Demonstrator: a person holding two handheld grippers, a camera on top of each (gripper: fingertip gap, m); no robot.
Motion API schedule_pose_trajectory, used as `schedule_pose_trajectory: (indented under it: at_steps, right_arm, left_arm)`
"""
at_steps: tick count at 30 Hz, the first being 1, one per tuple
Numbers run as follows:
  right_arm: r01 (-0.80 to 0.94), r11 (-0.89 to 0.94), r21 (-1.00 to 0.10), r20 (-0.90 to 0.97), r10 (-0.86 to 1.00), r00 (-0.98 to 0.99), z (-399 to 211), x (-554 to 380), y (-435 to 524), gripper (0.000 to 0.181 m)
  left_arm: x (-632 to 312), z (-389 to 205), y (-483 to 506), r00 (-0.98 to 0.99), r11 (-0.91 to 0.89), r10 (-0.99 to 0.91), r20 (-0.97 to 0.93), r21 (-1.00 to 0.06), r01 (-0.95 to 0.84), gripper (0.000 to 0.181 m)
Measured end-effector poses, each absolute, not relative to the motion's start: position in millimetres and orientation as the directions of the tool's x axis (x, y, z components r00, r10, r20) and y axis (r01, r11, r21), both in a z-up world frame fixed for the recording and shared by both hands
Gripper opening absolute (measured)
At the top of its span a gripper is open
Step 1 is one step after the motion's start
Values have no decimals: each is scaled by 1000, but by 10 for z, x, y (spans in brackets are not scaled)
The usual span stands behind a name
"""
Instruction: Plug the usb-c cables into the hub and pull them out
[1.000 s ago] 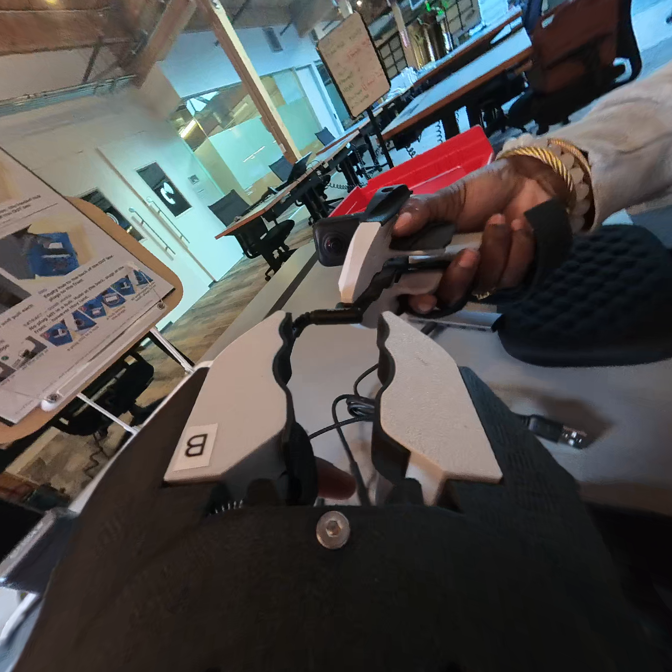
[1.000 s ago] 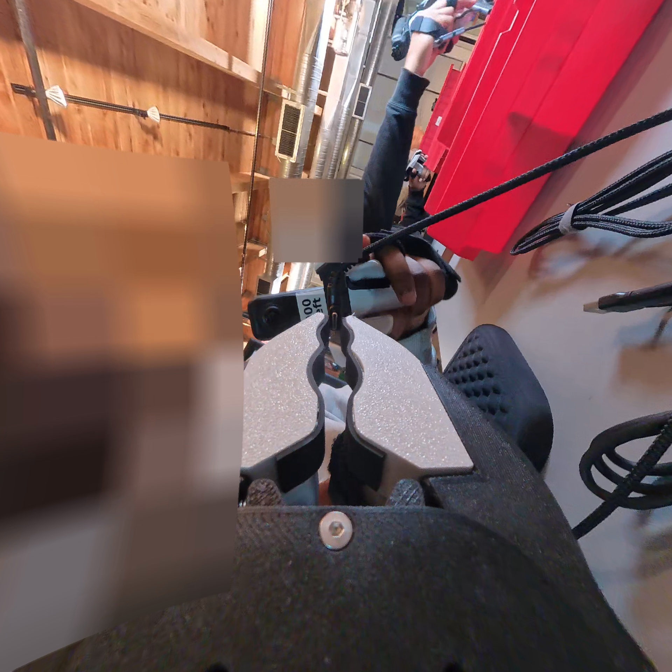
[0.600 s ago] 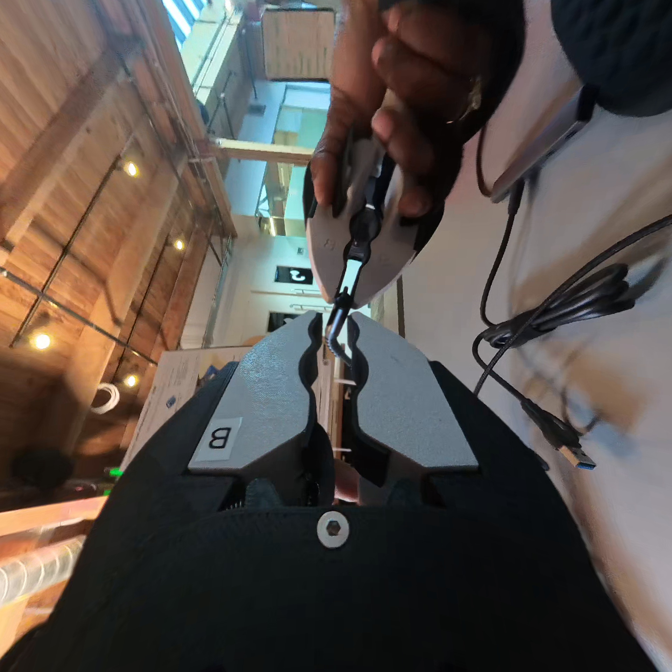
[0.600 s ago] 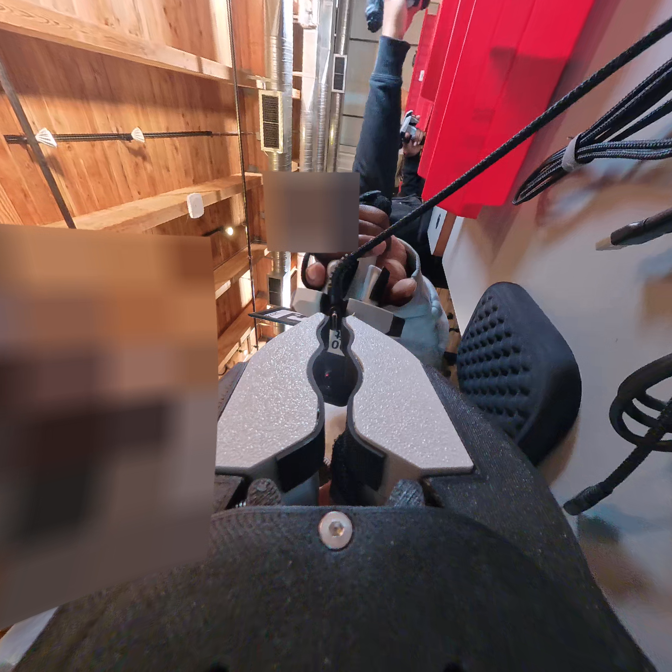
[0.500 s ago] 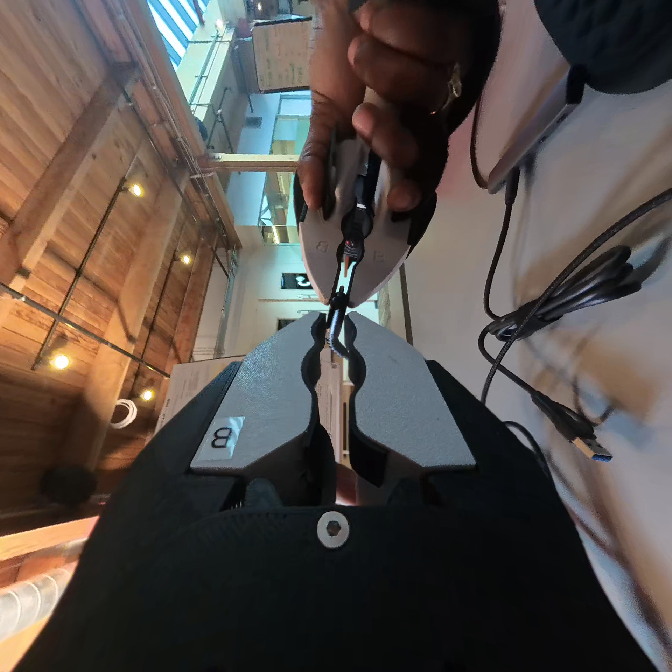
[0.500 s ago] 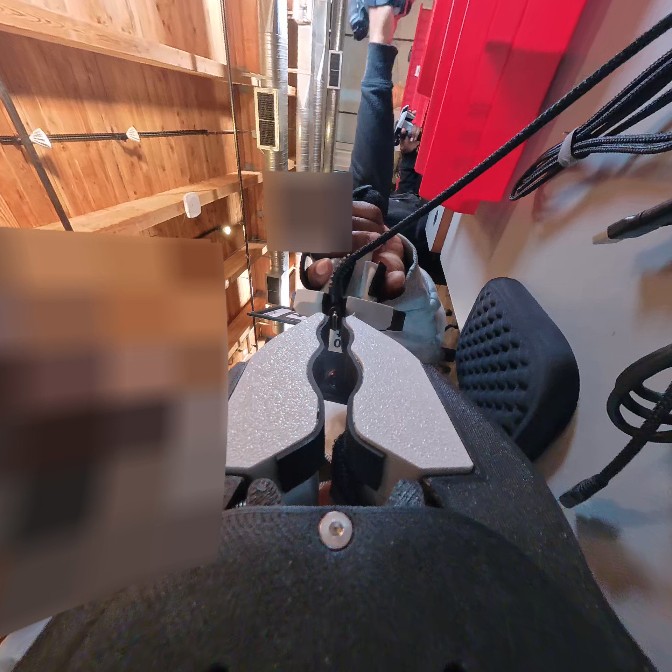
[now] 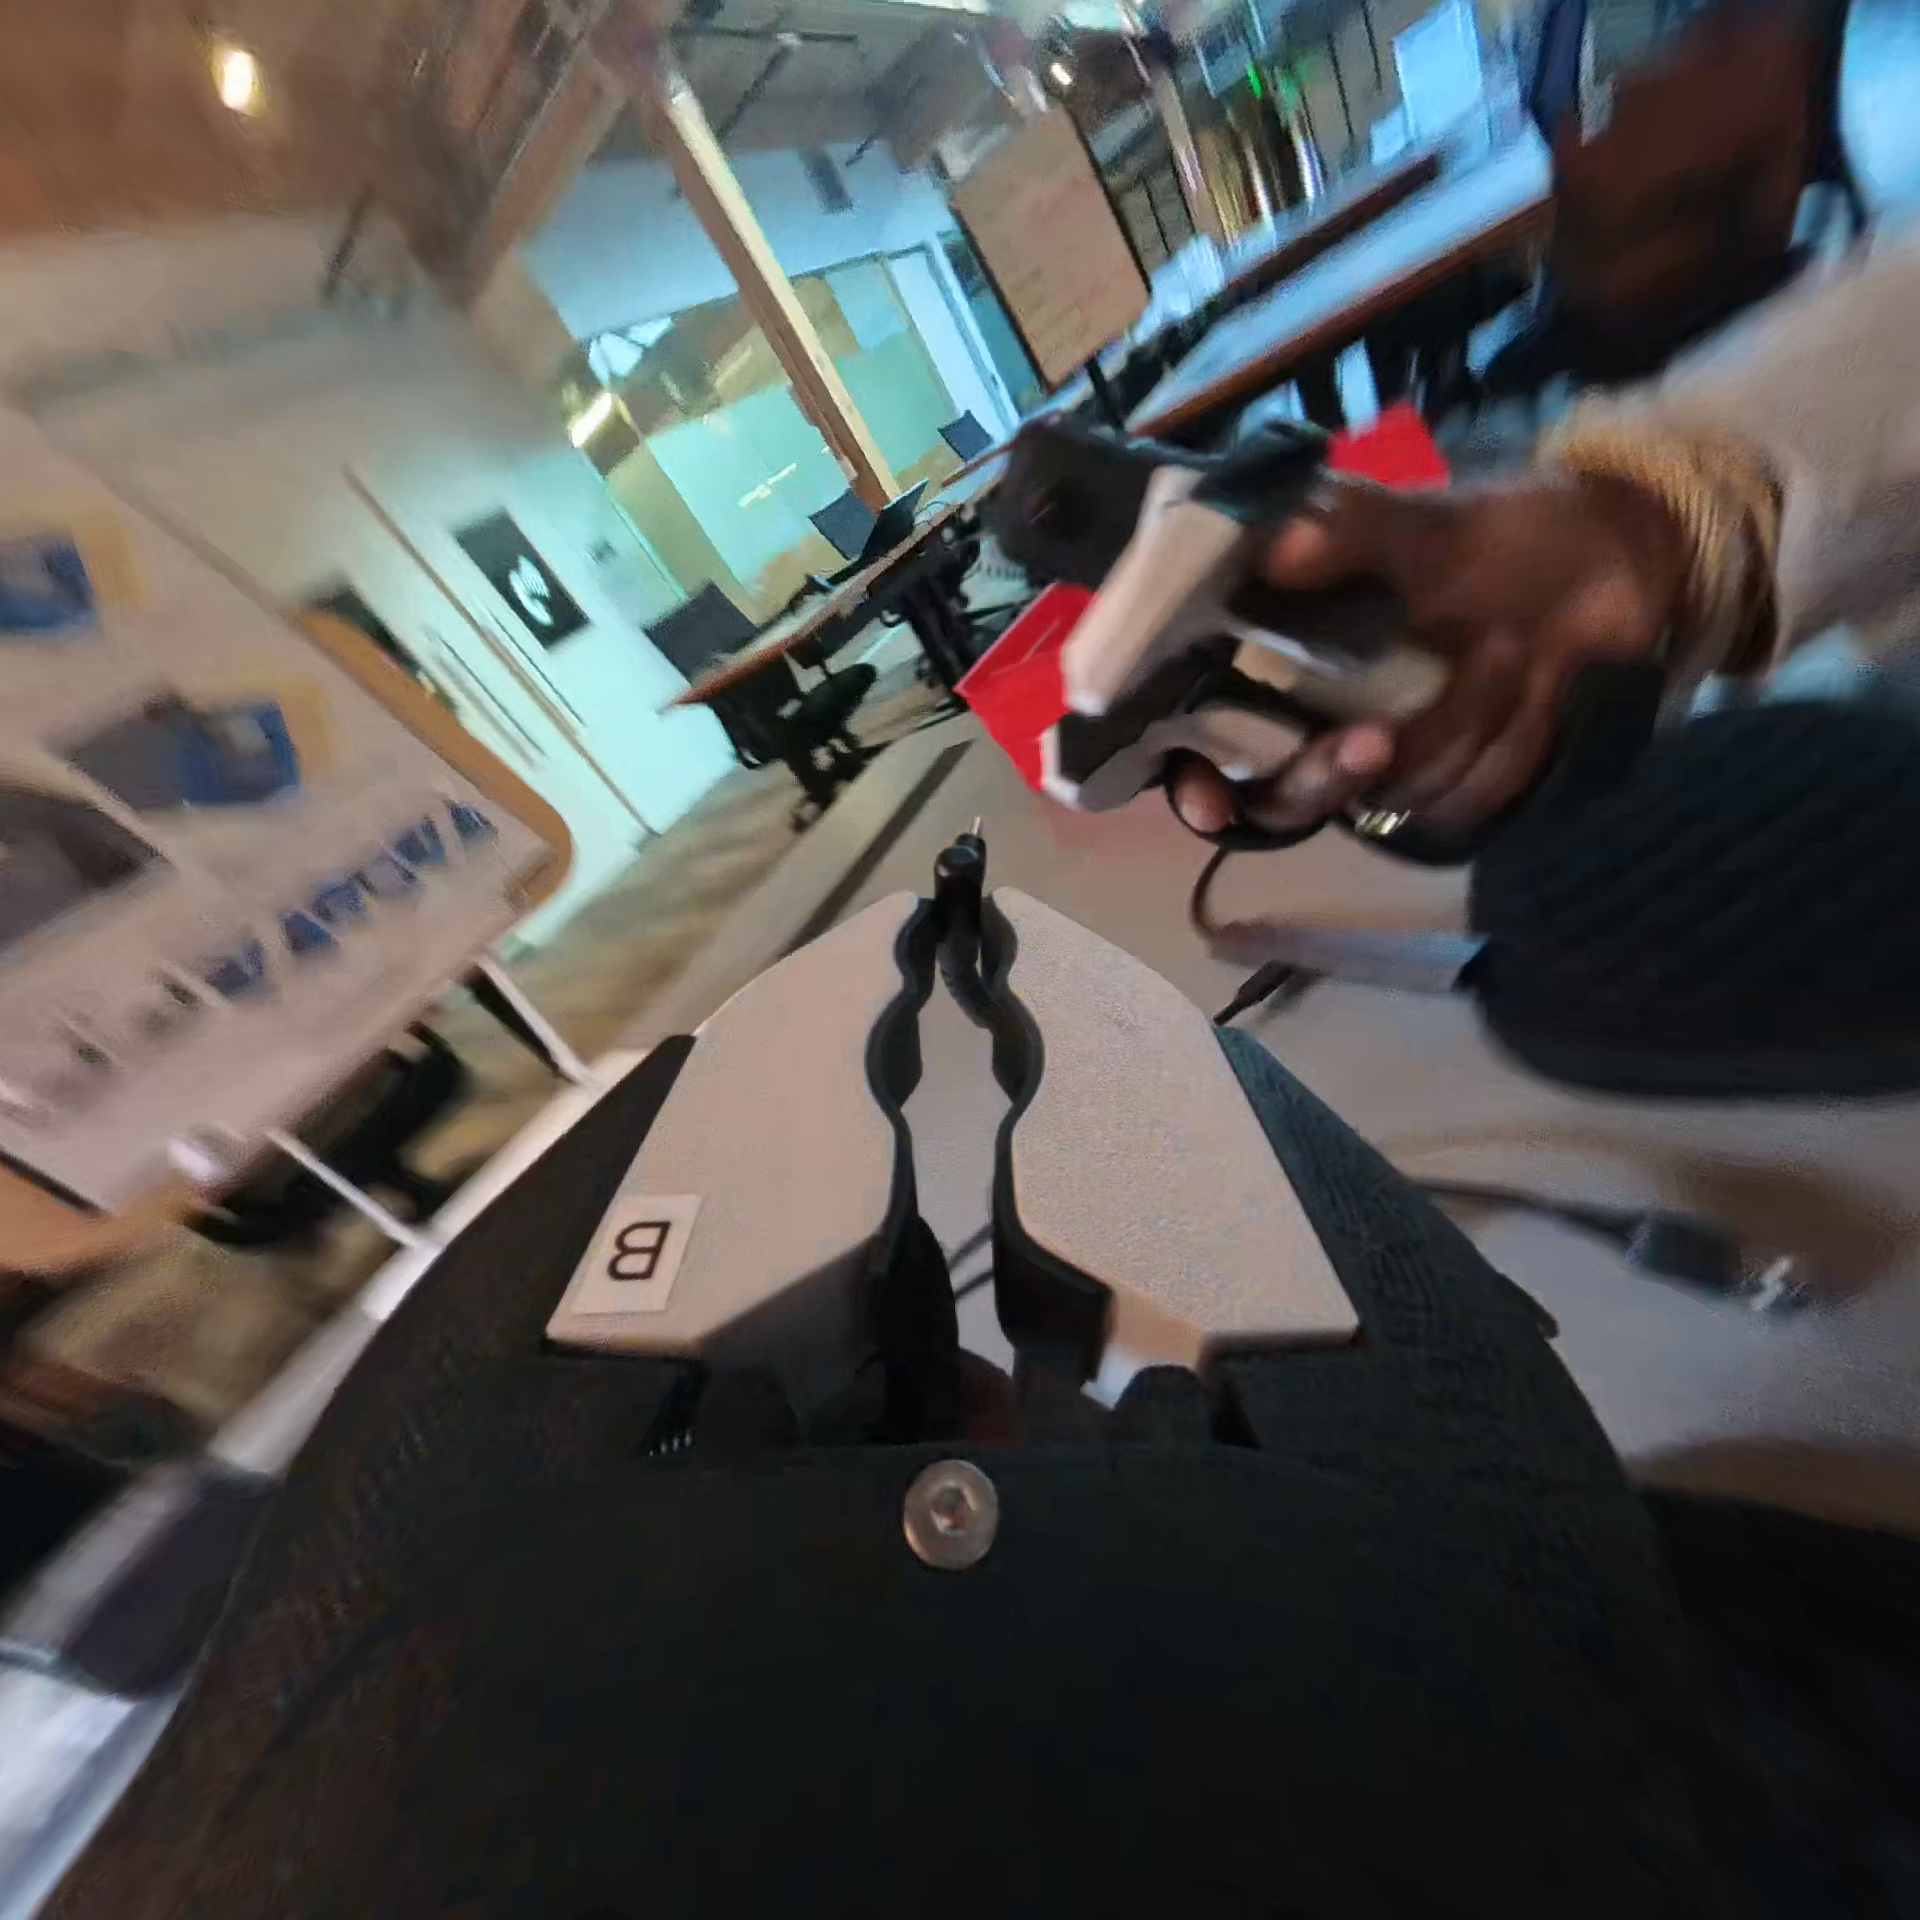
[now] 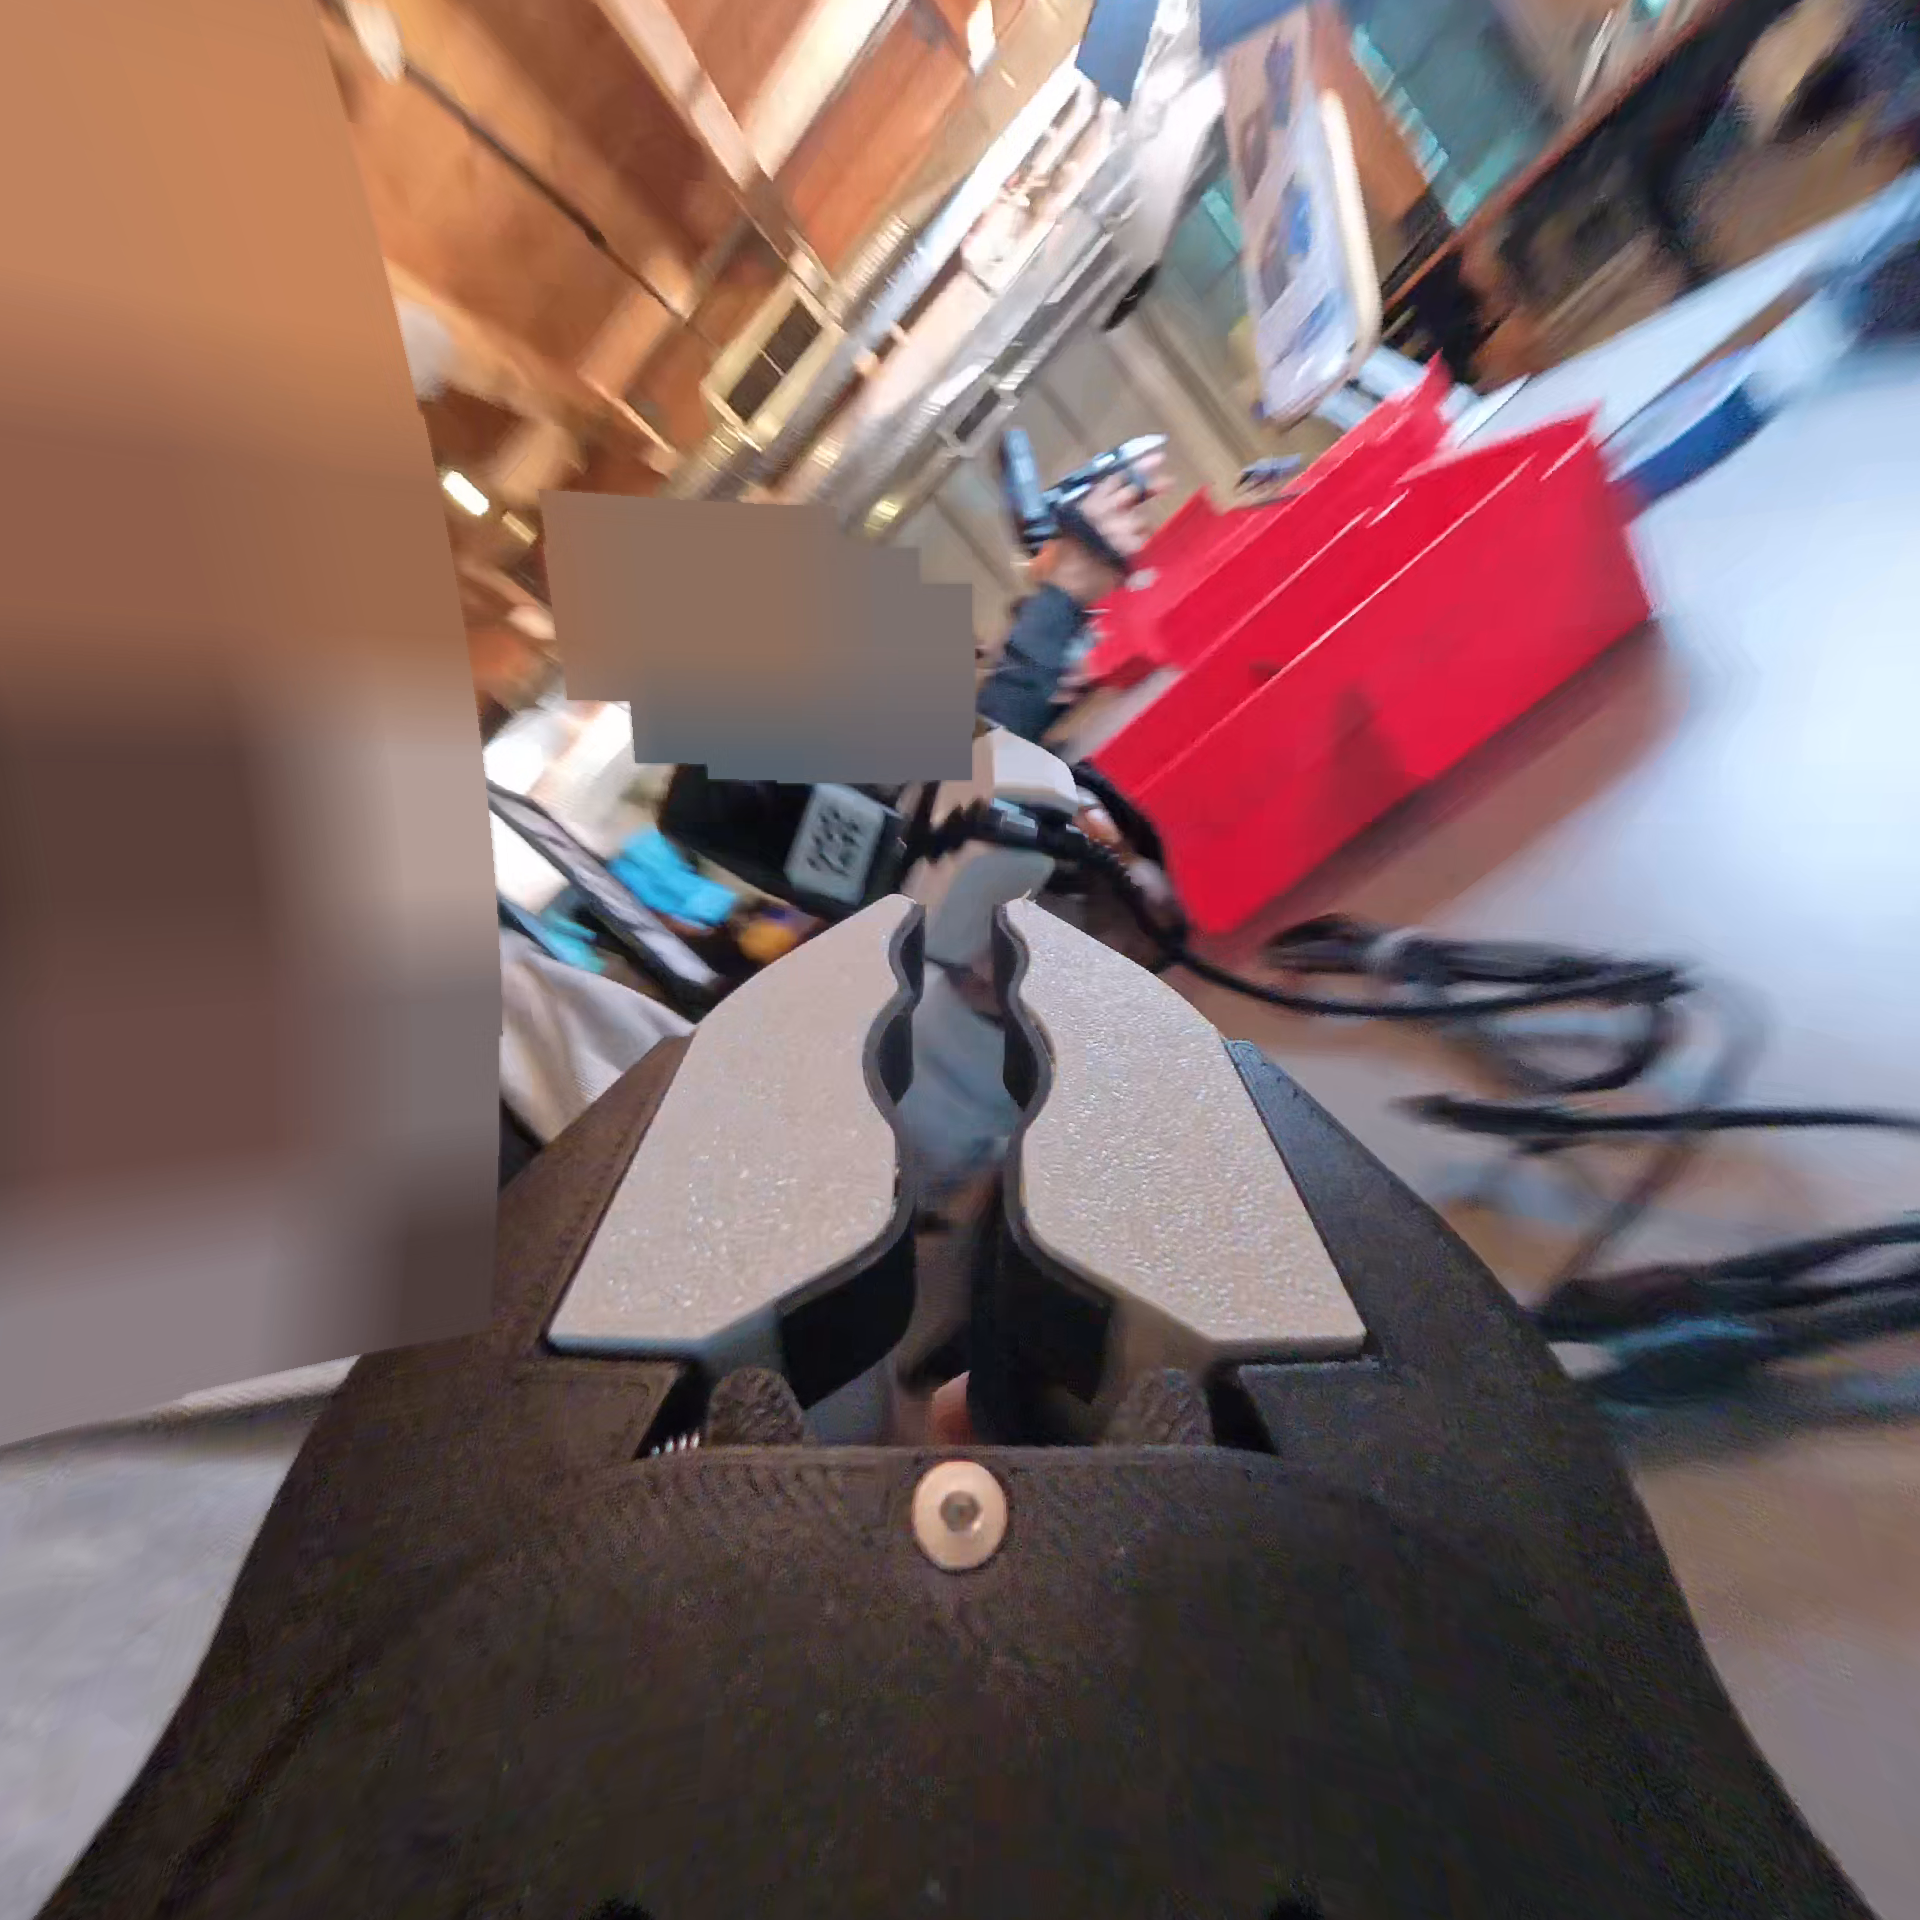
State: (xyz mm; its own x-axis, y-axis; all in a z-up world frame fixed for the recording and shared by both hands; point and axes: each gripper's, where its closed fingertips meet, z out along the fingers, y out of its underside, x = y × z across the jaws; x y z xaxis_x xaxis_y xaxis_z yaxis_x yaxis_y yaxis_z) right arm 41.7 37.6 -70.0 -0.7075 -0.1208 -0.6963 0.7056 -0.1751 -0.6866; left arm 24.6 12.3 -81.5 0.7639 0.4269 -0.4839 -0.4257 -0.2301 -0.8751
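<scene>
Left gripper (image 7: 958,914) tips pinched together on a black usb-c plug (image 7: 958,868). The plug sticks out past the tips with its small metal end forward, in the air above the table (image 7: 1558,1195). The cable runs back through the gap between the fingers (image 7: 790,1143).

Right gripper (image 8: 958,925) has its tips slightly apart with a narrow gap and nothing between them. In the left view the right gripper (image 7: 1081,748) shows farther off, up right, held by a hand (image 7: 1475,675) with gold bracelets on the wrist; blurred, so its tips are not readable there.

Hub (image 7: 1351,951): grey flat slab on the table past the left tips, to the right, against the black pad (image 7: 1714,894), below the hand. A thin black cord (image 7: 1210,894) loops from it. A loose dark plug (image 7: 1257,987) lies just in front of the hub, not inserted as far as can be seen. Another connector (image 7: 1704,1262) lies on the table toward the right edge; blurred.

In the right view, black cables (image 8: 1558,1039) sprawl in loops over the table (image 8: 1766,779) on the right side. Red bin (image 8: 1371,665) sits beyond them. The left gripper (image 8: 987,831) is just past the right tips, blurred. Another person (image 8: 1049,634) stands far back holding up a device.

Both views have motion blur.
</scene>
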Motion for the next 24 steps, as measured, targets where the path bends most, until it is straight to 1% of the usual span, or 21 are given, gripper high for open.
schedule_pose_trajectory:
  at_steps: [1, 2, 3, 4, 6, 8, 9, 10, 11, 12, 14, 16, 17, 18, 20, 22, 24]
  right_arm:
    - [595, -171, -785, -598, -40, -801, -714, 416, 450, 14]
    - [491, -150, -858, -501, 37, -865, -739, 417, 531, 15]
    - [408, -127, -904, -421, 105, -901, -767, 406, 622, 17]
    - [346, -102, -933, -359, 163, -919, -796, 387, 720, 27]
    - [267, -31, -963, -265, 276, -924, -888, 314, 945, 48]
    - [232, 113, -966, -171, 395, -903, -1097, 210, 1203, 71]
    - [251, 199, -947, -142, 440, -887, -1245, 172, 1337, 72]
    - [298, 282, -912, -138, 474, -870, -1417, 161, 1467, 71]
    - [386, 341, -857, -172, 516, -839, -1601, 166, 1592, 65]
    - [509, 352, -785, -260, 559, -787, -1769, 210, 1683, 64]
    - [765, 229, -601, -538, 592, -600, -1975, 403, 1752, 57]
    - [905, 10, -426, -775, 512, -371, -1984, 511, 1755, 57]
    - [939, -88, -333, -844, 472, -255, -2002, 506, 1788, 55]
    - [954, -160, -255, -889, 427, -166, -2019, 493, 1807, 58]
    - [960, -250, -126, -929, 370, -25, -2081, 450, 1802, 54]
    - [959, -280, -45, -938, 343, 56, -2092, 424, 1742, 57]
    - [957, -291, -8, -914, 390, 111, -2157, 436, 1712, 58]
  left_arm:
    - [212, -818, 77, 819, -165, 455, -351, -936, -310, 8]
    - [188, -855, 44, 858, -120, 461, -226, -974, -192, 8]
    - [187, -862, 12, 876, -72, 462, -139, -990, -119, 8]
    - [178, -834, -35, 873, -14, 481, -83, -996, -86, 8]
    - [197, -876, -79, 881, 13, 473, 3, -1000, -3, 8]
    - [242, -919, -106, 889, 14, 456, 30, -1000, 27, 8]
    - [259, -976, -115, 892, -6, 451, 39, -999, 47, 8]
    - [280, -1021, -118, 894, -13, 446, 46, -998, 58, 8]
    - [308, -1052, -109, 898, -6, 437, 59, -998, 69, 8]
    - [339, -1097, -89, 902, -5, 424, 78, -996, 89, 8]
    - [401, -1198, -29, 910, -19, 403, 100, -993, 117, 8]
    - [458, -1277, 44, 917, -9, 374, 138, -988, 152, 8]
    - [476, -1307, 78, 920, 4, 356, 161, -985, 171, 8]
    - [482, -1330, 106, 922, 19, 340, 184, -982, 190, 8]
    - [478, -1344, 136, 922, 46, 307, 235, -972, 232, 8]
    - [470, -1325, 130, 921, 61, 284, 266, -964, 259, 8]
    - [452, -1335, 115, 912, 74, 284, 297, -955, 288, 8]
